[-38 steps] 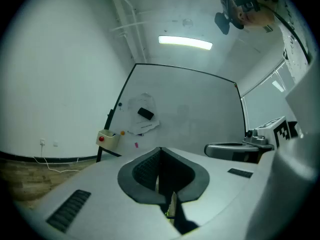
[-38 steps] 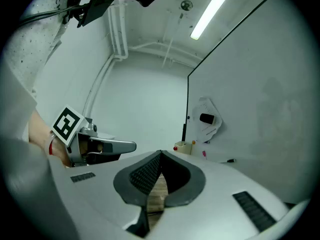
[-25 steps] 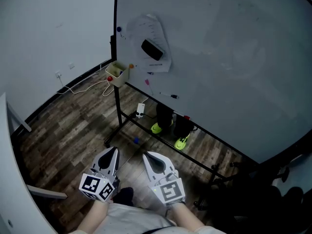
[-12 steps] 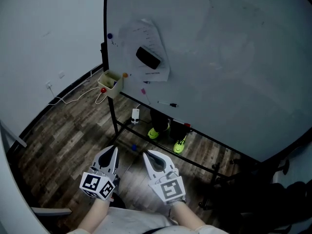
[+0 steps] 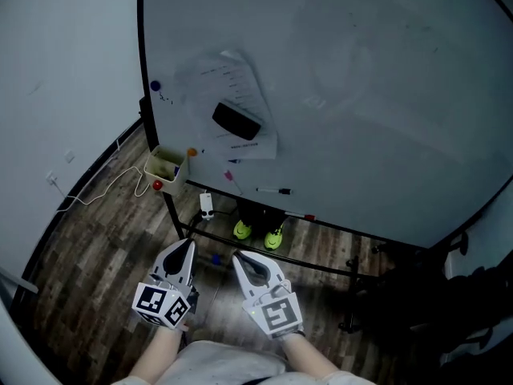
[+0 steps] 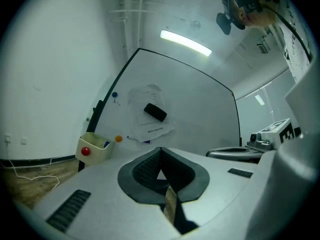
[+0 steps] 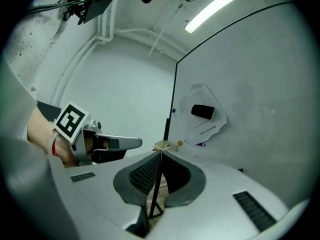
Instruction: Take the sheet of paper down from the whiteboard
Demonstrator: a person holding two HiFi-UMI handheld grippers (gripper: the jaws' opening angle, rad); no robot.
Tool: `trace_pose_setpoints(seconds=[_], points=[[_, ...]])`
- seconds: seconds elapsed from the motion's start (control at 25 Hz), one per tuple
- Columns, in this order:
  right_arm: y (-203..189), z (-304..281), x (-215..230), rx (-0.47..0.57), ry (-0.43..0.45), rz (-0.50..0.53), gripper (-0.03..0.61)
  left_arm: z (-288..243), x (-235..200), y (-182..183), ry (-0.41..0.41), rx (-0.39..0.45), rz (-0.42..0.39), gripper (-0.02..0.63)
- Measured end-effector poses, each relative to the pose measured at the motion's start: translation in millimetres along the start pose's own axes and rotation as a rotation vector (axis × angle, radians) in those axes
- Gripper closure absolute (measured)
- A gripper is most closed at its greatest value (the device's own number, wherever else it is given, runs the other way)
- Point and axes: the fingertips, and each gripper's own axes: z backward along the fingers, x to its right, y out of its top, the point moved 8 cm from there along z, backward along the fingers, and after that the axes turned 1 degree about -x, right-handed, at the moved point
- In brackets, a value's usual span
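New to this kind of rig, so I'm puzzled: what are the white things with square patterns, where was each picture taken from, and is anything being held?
A person holds hand-operated tongs, one per hand: the left tongs and right tongs. The head view looks down from the person's head; the other two views ride on each tool, looking along its jaws. Both are shut and empty. Ahead, on the whiteboard, hangs the sheet of paper with a black eraser on it.

A whiteboard [image 5: 385, 95] stands over a wood-plank floor [image 5: 88, 239]. A tilted sheet of paper [image 5: 228, 83] hangs on it under a black eraser [image 5: 236, 122]. Nearer the camera, the left gripper [image 5: 189, 245] and right gripper [image 5: 238, 257] sit side by side, jaws together.
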Motion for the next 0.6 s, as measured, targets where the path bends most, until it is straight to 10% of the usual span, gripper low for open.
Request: trace_pose_setpoints(seconds=[0.6], points=[[5, -69, -24, -0.044, -0.226, -0.087, 0.56, -30, -82, 9, -0.21, -0.057, 0.035, 0.6]])
